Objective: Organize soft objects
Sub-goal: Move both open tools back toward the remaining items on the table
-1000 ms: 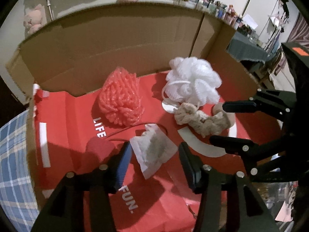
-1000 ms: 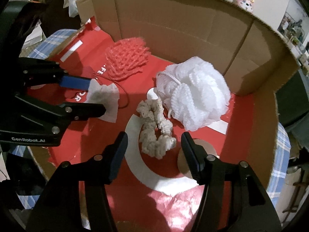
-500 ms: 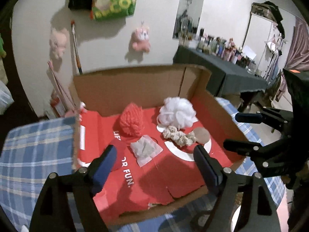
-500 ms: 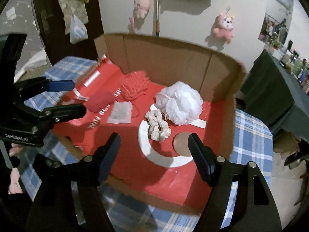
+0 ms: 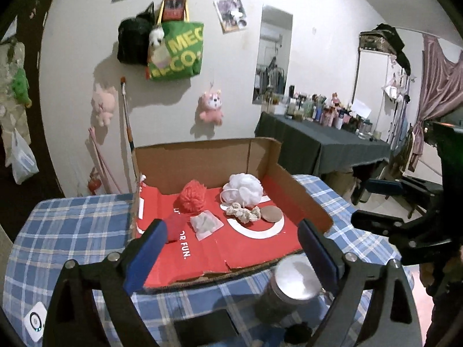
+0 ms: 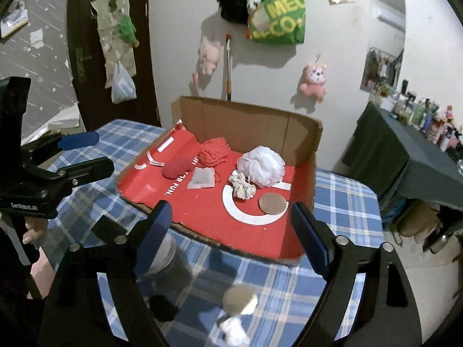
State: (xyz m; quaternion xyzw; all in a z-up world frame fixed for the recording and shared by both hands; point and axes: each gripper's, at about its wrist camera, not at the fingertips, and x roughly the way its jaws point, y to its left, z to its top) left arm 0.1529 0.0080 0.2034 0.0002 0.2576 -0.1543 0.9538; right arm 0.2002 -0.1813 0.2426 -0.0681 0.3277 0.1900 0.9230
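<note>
The cardboard box (image 5: 301, 193) is walled at the back and right; its near edge lies flat and torn on the plaid table (image 5: 72, 231). Inside are seen the red mesh pouf (image 5: 192, 199), white pouf (image 5: 244, 189) and beige scrunchie (image 5: 243, 213). "FUN." is printed on the red liner. Since a second ago, both the left gripper (image 5: 231, 250) and right gripper (image 6: 230, 231) are withdrawn above the table, jaws opening, nothing between them.

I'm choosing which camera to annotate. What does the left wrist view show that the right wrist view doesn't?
Only the left wrist view: the curtain at right. Only the right wrist view: the dark door with a hanging plastic bag. Both: the cardboard box, white bath pouf, coral mesh pouf, beige scrunchie, and both hand-held grippers, left and right, jaws opening, nothing between them.
</note>
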